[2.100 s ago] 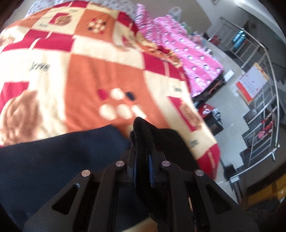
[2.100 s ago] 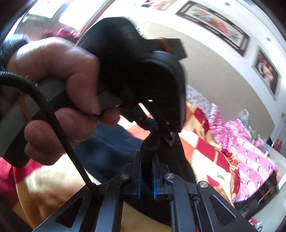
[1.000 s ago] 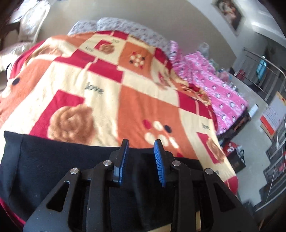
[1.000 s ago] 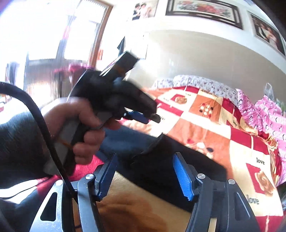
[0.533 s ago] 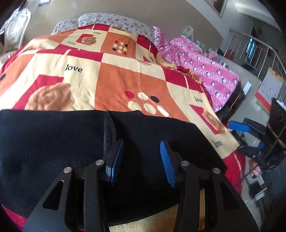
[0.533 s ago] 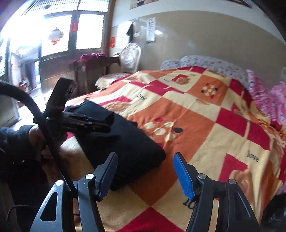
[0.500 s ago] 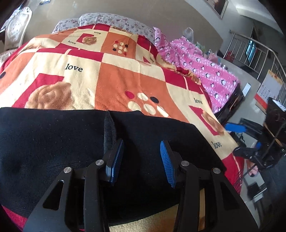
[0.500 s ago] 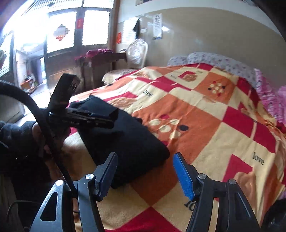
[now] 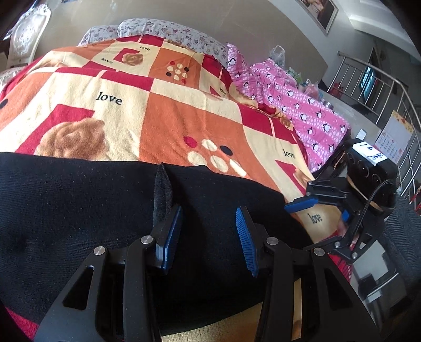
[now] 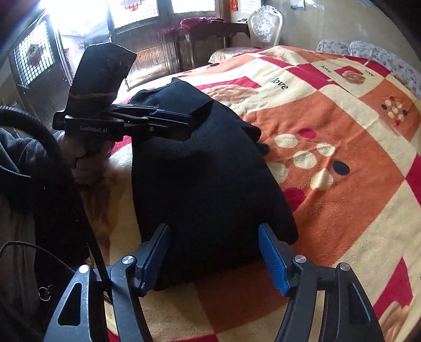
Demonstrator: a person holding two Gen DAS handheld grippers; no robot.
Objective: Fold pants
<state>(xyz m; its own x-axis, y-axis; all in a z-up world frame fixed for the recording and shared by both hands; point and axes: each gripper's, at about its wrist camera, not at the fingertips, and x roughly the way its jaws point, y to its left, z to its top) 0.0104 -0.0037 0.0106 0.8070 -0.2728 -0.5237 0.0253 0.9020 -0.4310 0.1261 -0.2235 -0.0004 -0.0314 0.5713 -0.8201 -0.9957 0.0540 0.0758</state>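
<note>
The black pants lie folded in a flat bundle near the front edge of the bed. They also show in the right wrist view. My left gripper is open and empty, just above the pants' near part. It shows from the side in the right wrist view, over the bundle's far end. My right gripper is open and empty at the bundle's near end. It shows at the right in the left wrist view.
An orange, red and cream blanket covers the bed. A pink penguin quilt lies at its far right. A metal railing stands beyond. A chair and dark furniture stand past the bed's left side.
Both grippers let go of the pants fabric and opened. The pants now lie folded on the bed. The right gripper drew back to the bundle's right end.
</note>
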